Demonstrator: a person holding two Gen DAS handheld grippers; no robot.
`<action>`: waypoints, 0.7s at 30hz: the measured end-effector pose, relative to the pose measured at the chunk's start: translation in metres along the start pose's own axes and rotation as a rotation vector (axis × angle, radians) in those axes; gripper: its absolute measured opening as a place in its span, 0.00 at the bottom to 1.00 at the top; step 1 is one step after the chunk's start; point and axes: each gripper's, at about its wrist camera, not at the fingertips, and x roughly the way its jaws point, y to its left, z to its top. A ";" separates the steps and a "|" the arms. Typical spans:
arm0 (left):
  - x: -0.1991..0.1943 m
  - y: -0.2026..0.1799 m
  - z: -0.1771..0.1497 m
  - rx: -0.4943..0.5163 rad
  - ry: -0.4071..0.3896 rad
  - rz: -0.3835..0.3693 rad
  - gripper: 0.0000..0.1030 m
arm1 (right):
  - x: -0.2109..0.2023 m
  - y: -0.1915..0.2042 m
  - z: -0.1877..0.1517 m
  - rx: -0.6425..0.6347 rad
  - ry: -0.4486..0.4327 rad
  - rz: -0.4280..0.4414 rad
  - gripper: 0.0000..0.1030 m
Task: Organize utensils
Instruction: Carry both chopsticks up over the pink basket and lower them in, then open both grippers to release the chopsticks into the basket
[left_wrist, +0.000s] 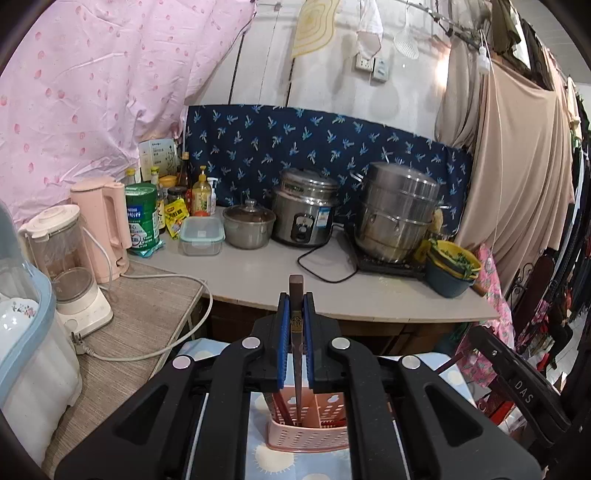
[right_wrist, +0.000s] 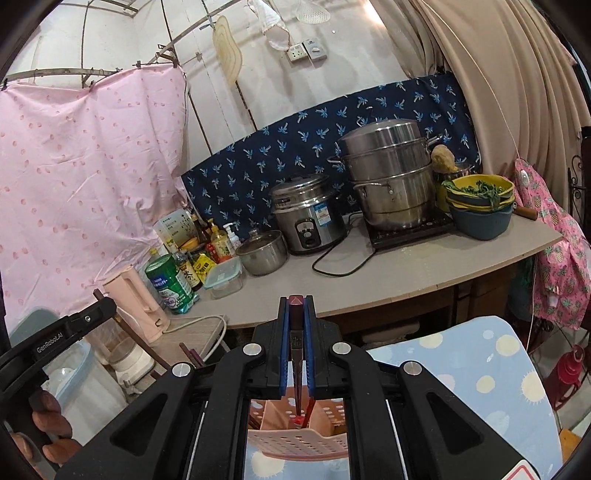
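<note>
Each gripper is clamped on one dark chopstick, held upright so the tip can drop straight in. The left gripper (left_wrist: 296, 295) holds its chopstick (left_wrist: 296, 332) above the pink holder (left_wrist: 308, 435). The right gripper (right_wrist: 296, 301) holds its chopstick (right_wrist: 296, 354) above the same holder (right_wrist: 295, 441), tip near the rim.

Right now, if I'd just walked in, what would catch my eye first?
Probably each hand-held gripper, the left and the right, shut on a dark chopstick over a pink holder on a spotted cloth. Behind, on the counter, a tall steel steamer beside a rice cooker, backed by a blue patterned cloth.
</note>
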 end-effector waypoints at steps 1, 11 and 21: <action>0.004 0.001 -0.003 0.001 0.008 0.002 0.07 | 0.005 -0.003 -0.003 0.007 0.011 -0.002 0.07; 0.030 0.005 -0.033 0.004 0.088 0.019 0.08 | 0.023 -0.002 -0.024 -0.016 0.080 0.002 0.07; 0.023 0.008 -0.040 -0.008 0.088 0.031 0.19 | 0.007 0.003 -0.026 -0.033 0.064 0.011 0.12</action>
